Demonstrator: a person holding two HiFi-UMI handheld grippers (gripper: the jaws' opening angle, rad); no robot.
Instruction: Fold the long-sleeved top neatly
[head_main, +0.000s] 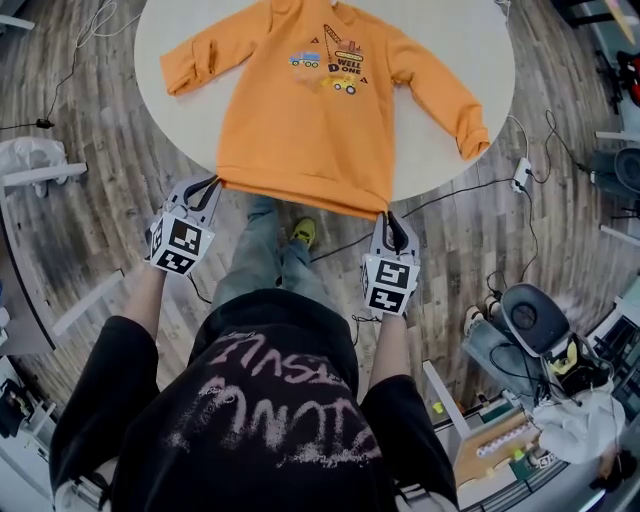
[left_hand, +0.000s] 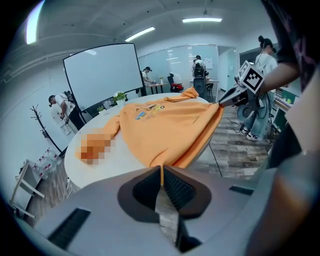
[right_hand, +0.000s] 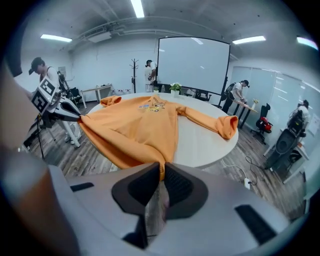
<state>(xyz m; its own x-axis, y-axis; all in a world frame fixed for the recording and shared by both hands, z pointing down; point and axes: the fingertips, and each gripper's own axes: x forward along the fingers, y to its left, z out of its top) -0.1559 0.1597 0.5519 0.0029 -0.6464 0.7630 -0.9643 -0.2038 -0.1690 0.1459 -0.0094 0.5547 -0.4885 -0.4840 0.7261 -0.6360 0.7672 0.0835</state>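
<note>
Most of the folding is left: on the round white tabletop (head_main: 180, 25) the orange long-sleeved top (head_main: 300, 130) lies spread flat, print up, sleeves out to either side, with no fold visible in it. Its long axis runs straight away from the person, collar at the far side and hem drawn just past the near edge. The left tool (head_main: 213, 185) and right tool (head_main: 389, 220) each pinch a hem corner, jaws pressed onto the cloth.

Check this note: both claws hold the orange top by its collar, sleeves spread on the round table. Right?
No: the left claw and right claw hold the top by its hem corners, not its collar, as the head view shows. Sleeves do lie on the table.
</note>
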